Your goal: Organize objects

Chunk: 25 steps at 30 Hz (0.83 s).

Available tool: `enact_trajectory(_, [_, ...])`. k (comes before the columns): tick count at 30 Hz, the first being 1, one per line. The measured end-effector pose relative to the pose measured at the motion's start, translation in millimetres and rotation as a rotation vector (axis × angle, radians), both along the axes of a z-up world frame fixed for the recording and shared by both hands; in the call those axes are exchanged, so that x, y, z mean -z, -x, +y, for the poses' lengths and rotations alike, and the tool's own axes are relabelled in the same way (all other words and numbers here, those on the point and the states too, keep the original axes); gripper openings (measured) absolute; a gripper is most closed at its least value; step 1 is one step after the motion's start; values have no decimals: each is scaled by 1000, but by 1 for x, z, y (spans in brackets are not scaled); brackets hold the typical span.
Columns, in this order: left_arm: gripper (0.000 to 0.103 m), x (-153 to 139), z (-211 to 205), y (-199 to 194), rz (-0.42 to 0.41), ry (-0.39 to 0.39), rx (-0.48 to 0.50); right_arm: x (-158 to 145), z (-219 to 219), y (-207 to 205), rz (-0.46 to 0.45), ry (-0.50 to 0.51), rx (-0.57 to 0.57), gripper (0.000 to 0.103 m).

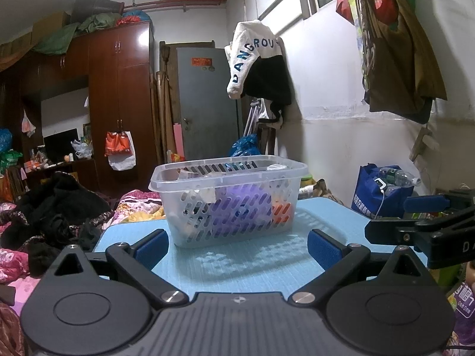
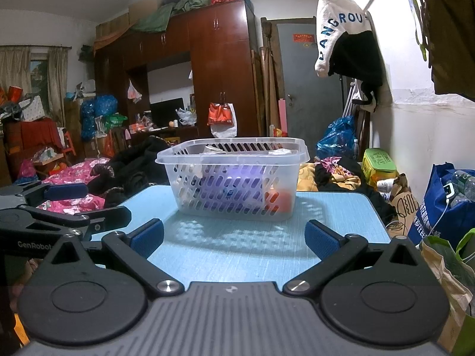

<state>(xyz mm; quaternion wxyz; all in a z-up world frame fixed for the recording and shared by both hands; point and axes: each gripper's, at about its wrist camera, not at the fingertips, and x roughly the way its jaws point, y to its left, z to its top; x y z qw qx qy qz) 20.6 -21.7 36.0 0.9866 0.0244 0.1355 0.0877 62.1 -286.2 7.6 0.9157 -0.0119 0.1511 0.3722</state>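
Both the left gripper (image 1: pixel 236 244) and right gripper (image 2: pixel 234 238) are held wide open, fingers empty, before the clear slotted plastic basket (image 1: pixel 228 198) on the pale blue worktop (image 1: pixel 267 267). Judged: no item is in hand; next a jumbled item must be lifted out.

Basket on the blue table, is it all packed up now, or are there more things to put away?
Looks mostly packed: the clear basket already holds things, with purple and orange showing through its holes. The blue table around it is bare. Both the left gripper and right gripper are open and hold nothing, so little seems left.
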Motion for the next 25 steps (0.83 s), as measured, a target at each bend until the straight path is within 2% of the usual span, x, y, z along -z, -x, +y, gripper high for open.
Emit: enact_trajectory(25, [101, 0, -3, 1, -16, -5, 2, 7, -3, -6, 12, 16, 0, 103])
